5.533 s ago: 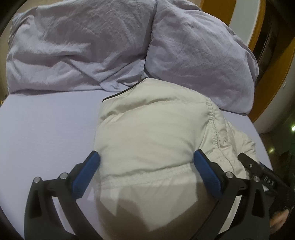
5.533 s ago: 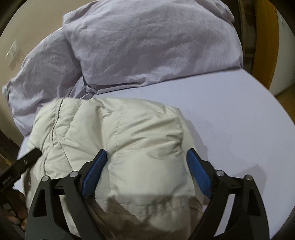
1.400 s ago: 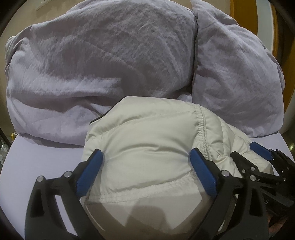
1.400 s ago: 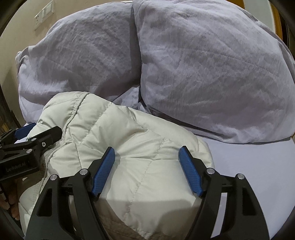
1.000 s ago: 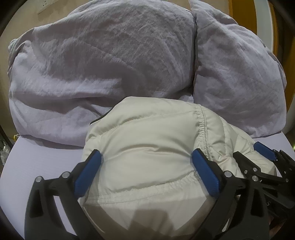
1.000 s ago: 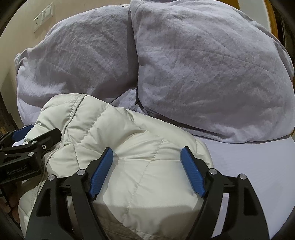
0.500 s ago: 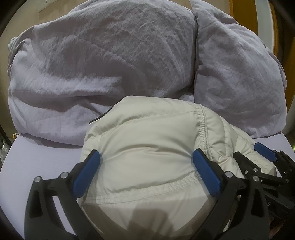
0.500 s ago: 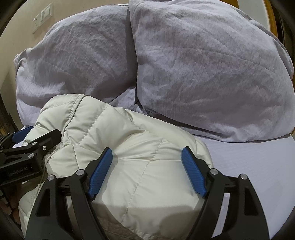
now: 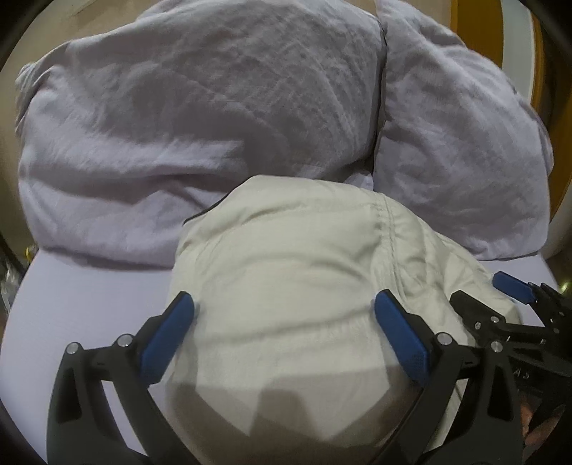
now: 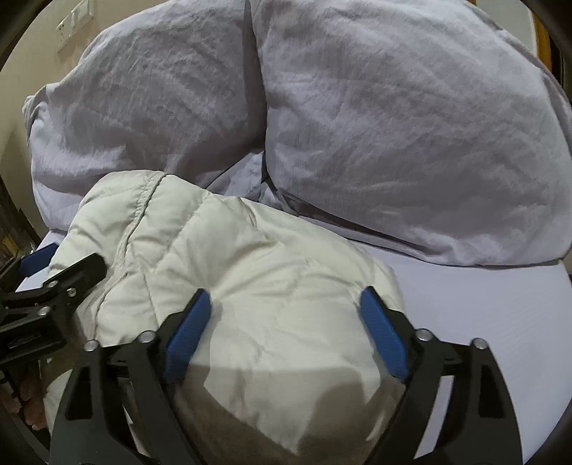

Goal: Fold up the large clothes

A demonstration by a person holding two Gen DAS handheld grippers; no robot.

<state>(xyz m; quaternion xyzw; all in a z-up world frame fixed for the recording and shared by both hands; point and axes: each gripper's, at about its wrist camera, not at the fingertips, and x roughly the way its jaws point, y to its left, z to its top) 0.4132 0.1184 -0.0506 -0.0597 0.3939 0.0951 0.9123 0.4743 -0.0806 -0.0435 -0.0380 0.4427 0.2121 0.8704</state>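
A cream puffer jacket [image 9: 286, 257] [image 10: 250, 257] lies folded into a thick bundle on the lilac bed sheet [image 9: 89, 304], its far edge against two pillows. My left gripper [image 9: 282, 297] stands wide over the bundle's near left part, blue pads against the puffy fabric without clamping it. My right gripper [image 10: 284, 291] straddles the near right part. Its jaws are opening with the jacket between them, and the left pad still dents the fabric slightly. Each gripper shows at the edge of the other's view, the right gripper [image 9: 486, 293] and the left gripper [image 10: 64, 263].
Two large lilac pillows [image 10: 143, 100] [image 10: 411, 125] lean side by side behind the jacket. Bare sheet [image 10: 464, 304] stretches to the right of the bundle. A wall switch [image 10: 75, 21] sits at the upper left. A person's fingers [image 10: 28, 404] show behind the left gripper.
The jacket, out on open sheet in the oldest frames, now lies up against the pillows. In the last second the right jaws have spread a little; both hands have stayed in place.
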